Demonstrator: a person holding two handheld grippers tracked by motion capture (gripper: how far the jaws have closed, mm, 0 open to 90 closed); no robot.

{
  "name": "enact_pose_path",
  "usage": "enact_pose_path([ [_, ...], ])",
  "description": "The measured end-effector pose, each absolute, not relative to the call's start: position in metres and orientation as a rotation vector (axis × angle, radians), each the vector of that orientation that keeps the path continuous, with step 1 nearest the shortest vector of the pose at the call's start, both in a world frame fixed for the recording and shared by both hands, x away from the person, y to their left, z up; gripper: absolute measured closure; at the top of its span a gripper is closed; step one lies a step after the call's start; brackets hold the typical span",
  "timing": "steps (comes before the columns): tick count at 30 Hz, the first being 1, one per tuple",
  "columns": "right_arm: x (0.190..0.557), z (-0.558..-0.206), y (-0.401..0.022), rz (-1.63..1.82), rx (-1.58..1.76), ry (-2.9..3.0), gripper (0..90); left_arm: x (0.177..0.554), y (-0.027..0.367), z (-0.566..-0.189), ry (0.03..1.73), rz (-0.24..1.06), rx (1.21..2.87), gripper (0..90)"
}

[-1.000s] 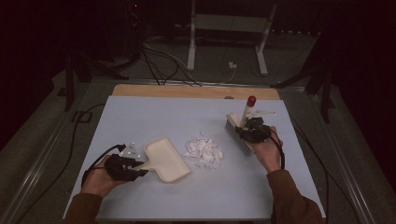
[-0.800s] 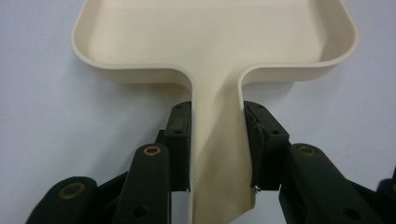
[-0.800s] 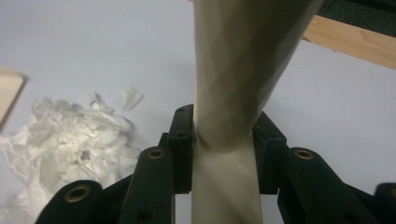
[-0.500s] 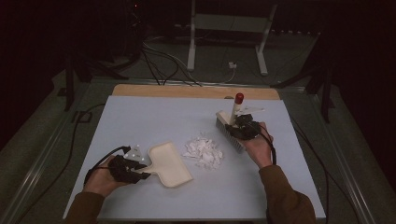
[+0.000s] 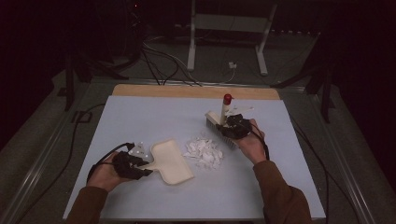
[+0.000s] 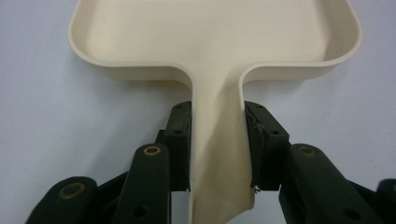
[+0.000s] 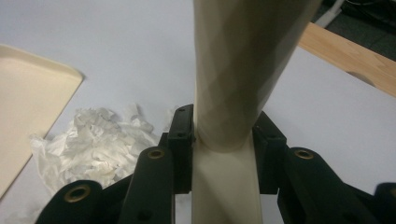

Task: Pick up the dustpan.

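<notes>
On the pale table (image 5: 140,116), the cream dustpan (image 5: 172,161) lies flat at near left, its handle clamped in the left tool (image 5: 140,169). A pile of white paper scraps (image 5: 204,151) sits just right of the pan. Beyond it, to the right, the right tool (image 5: 227,125) grips the red-tipped brush (image 5: 219,125) by its handle.

Dim dark room, pale blue-grey surface (image 5: 140,116) with a wooden strip (image 5: 196,91) along its far edge, white metal stand legs (image 5: 191,46) beyond, black cables (image 5: 159,65) trailing over grey floor (image 5: 42,140)
</notes>
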State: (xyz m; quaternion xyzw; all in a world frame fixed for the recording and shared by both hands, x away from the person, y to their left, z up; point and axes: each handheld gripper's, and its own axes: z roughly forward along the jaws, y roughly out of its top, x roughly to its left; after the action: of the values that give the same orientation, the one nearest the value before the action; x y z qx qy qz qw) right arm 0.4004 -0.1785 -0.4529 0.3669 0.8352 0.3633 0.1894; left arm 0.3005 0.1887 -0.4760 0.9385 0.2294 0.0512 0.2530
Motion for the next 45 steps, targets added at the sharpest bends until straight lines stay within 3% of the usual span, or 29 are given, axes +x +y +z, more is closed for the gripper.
enact_pose_path([
  [36, 0.378, -0.462, -0.154, 1.184, 0.502, 2.688, 67.4, 0.307, 0.179, -0.478, 0.563, 0.094, 2.587, 66.3],
  [45, 0.383, -0.460, -0.162, 1.172, 0.663, 2.596, 67.3, 0.306, 0.175, -0.479, 0.549, 0.098, 2.582, 66.2],
])
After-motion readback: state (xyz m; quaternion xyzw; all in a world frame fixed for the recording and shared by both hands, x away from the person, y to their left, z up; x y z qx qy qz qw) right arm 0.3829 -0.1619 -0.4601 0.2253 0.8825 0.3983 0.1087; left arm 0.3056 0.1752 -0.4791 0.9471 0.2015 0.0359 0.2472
